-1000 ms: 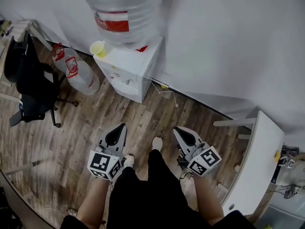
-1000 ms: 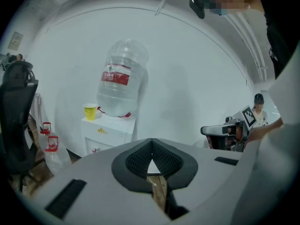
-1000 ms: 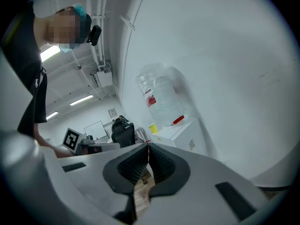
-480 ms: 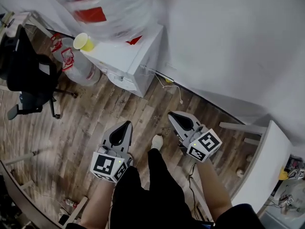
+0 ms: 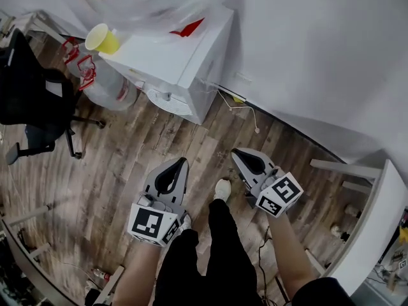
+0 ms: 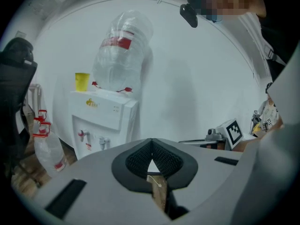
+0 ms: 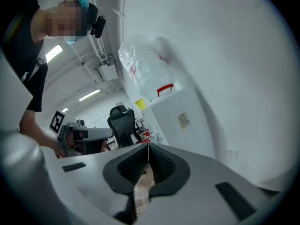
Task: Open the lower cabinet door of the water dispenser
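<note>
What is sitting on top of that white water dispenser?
A big clear water bottle with a red label stands on the dispenser, and a yellow cup sits beside it near a corner. Whatever lies under the bottle is covered.

No readable text, orange logo (image 6: 92,103) on water dispenser (image 6: 115,122) too small, red bottle label (image 6: 117,42) blurred

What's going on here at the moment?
A person stands on the wooden floor, a little way back from the white water dispenser, holding two grippers. The left gripper and the right gripper are both shut and empty. They point toward the dispenser and touch nothing. A yellow cup sits on the dispenser's top beside the bottle.
</note>
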Available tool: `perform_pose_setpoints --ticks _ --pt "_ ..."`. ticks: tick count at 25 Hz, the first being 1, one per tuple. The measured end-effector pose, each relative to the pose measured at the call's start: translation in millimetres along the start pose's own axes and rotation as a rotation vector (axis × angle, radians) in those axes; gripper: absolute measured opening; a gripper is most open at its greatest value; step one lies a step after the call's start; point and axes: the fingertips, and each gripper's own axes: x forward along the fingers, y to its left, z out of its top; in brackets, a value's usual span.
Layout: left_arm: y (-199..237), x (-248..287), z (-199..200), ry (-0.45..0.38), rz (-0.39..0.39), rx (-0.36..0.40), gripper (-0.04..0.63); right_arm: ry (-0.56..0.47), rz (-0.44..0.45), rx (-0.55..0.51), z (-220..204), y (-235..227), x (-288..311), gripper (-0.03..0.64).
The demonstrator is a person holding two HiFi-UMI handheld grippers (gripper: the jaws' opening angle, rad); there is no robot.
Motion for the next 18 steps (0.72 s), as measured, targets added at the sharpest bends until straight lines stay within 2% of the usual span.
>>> perform_pose_setpoints --ticks 7,14,18 --pt "63 36 -97 -0.018 0.044 -0.035 0.014 0.031 0.024 -0.023 -101 -45 62 0.023" --pt "105 81 -187 -0.051 0.043 -0.017 0.014 -0.007 0.015 -0.102 -165 -101 106 0.023" --pt "128 107 -225 -0.099 0.034 0.011 0.014 -0.023 0.011 -0.164 -201 -133 127 0.023"
